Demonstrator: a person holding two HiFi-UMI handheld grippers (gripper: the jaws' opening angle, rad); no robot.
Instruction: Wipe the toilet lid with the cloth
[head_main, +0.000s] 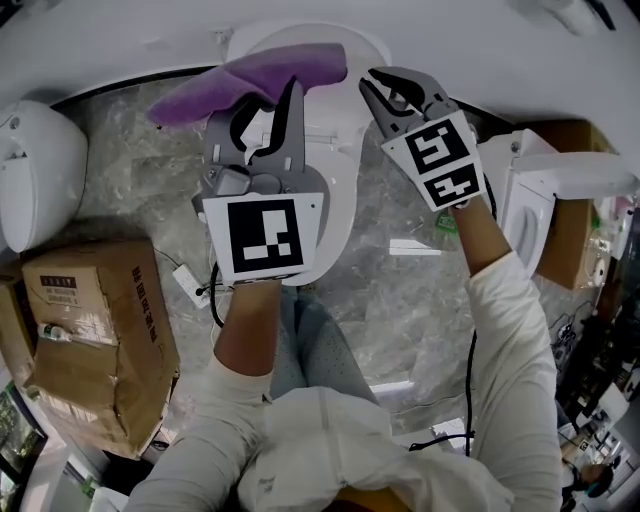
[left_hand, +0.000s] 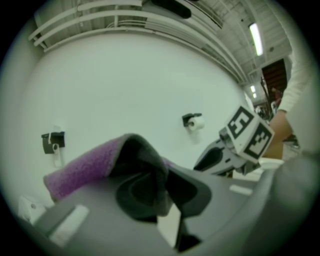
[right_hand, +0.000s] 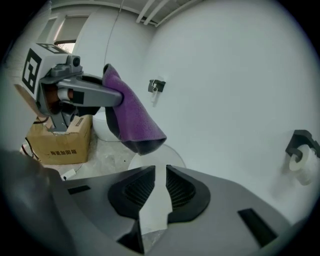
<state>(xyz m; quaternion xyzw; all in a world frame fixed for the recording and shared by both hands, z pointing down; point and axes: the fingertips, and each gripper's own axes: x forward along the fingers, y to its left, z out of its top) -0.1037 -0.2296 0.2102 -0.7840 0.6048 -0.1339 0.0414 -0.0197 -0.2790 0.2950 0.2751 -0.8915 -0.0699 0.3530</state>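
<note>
My left gripper is shut on a purple cloth, which hangs out to the left over the back of the white toilet lid. In the left gripper view the cloth folds over the jaws of the left gripper. My right gripper hovers to the right of the cloth, apart from it. Its jaws stand a narrow gap apart with nothing between them. The right gripper view shows the right gripper above the lid, with the cloth dangling from the left gripper.
A cardboard box stands on the marble floor at the left, beside a white rounded fixture. Another white fixture and a brown box are at the right. A paper holder is on the wall. A cable lies near the toilet.
</note>
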